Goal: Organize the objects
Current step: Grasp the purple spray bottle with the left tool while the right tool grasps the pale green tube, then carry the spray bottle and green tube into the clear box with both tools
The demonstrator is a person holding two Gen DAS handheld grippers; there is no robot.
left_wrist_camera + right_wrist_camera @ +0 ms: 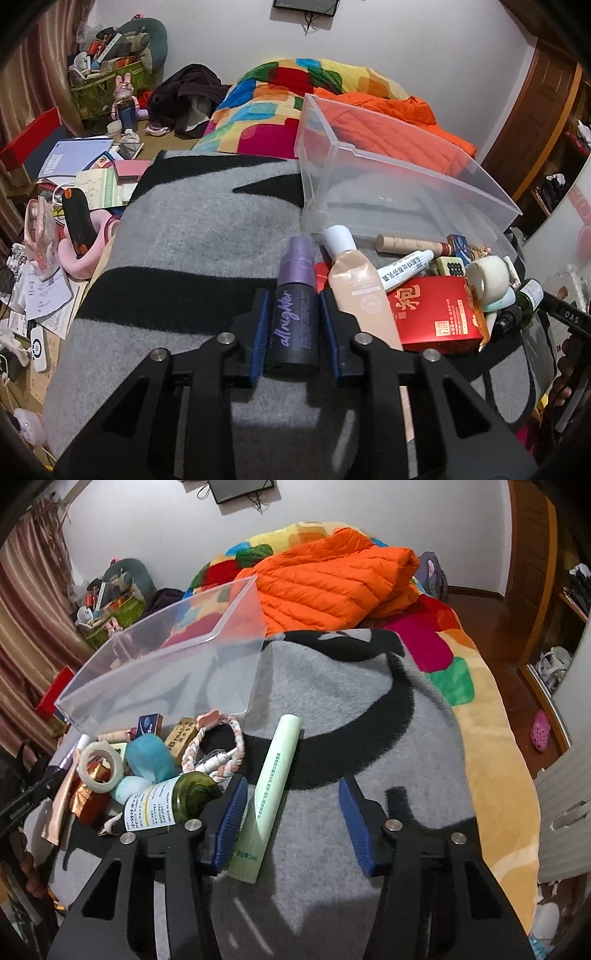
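My left gripper [294,325] has its blue pads closed around a dark purple "all nighter" spray bottle [293,299] lying on the grey and black blanket [177,258]. Beside it lie a beige tube [360,291], a red box [436,314] and several small items. A clear plastic bin [388,184] stands behind the pile; it also shows in the right wrist view [166,664]. My right gripper [295,823] is open over the blanket, with a pale green tube [271,794] lying between its fingers, next to the left pad. A green glass bottle [173,801] lies to its left.
A tape roll [99,766], a teal soft item [149,757], a braided loop [218,746] and small boxes lie in the pile. An orange jacket [332,579] and a colourful quilt [269,107] lie behind the bin. Papers and clutter [74,177] cover the left side.
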